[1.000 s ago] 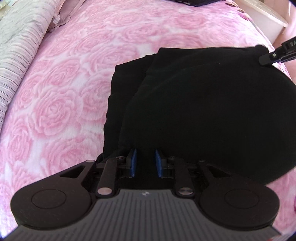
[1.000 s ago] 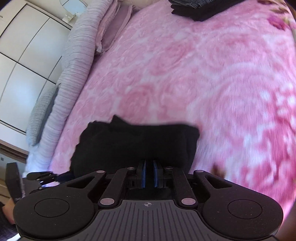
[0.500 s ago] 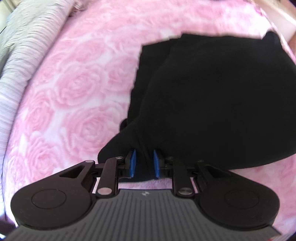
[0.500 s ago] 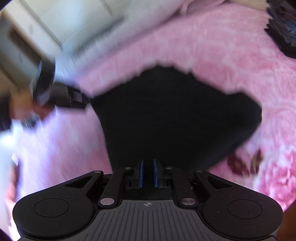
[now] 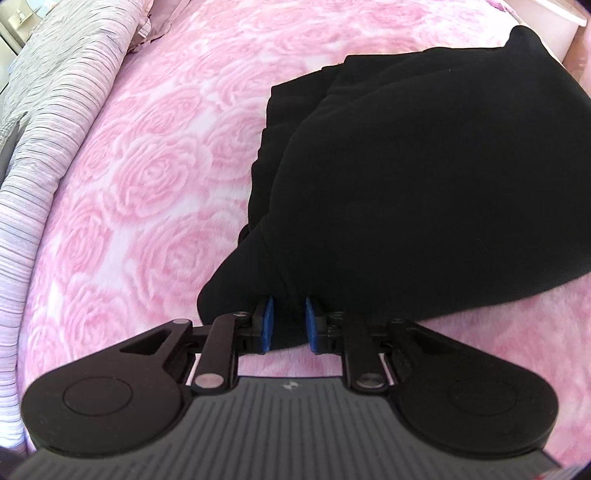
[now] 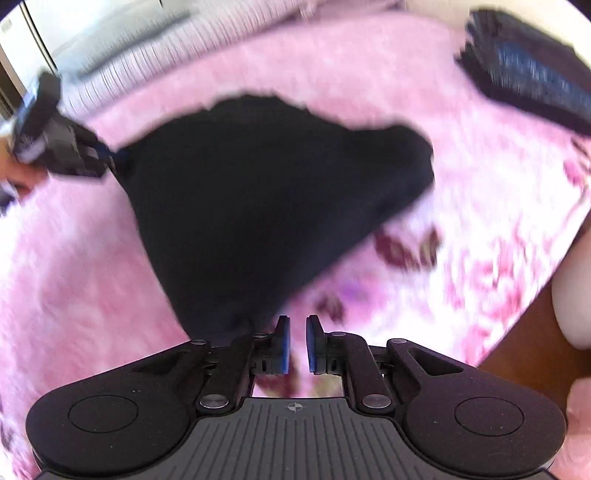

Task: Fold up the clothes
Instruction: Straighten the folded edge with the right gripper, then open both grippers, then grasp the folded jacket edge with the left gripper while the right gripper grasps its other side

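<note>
A black garment (image 5: 424,184) lies partly folded on the pink rose blanket (image 5: 147,177). My left gripper (image 5: 289,306) is shut on the garment's near corner, with black cloth bunched between the blue pads. The right wrist view is blurred by motion. In it the same garment (image 6: 266,192) spreads as a dark triangle, and the left gripper (image 6: 107,155) holds its far left corner. My right gripper (image 6: 296,325) hovers at the garment's near tip with its pads almost together. Only blanket shows in the slit between them, and the cloth ends just left of the left finger (image 6: 282,343).
A striped grey-lilac quilt (image 5: 55,110) is rolled along the bed's left side. A stack of dark folded clothes (image 6: 532,74) sits at the far right of the bed. White cupboard doors (image 6: 92,29) stand beyond the quilt. White furniture (image 5: 569,14) borders the bed's far corner.
The right gripper has come off the garment's far corner, swung round and rolled to the other side. The left gripper has pulled its corner of the cloth a little across the blanket.
</note>
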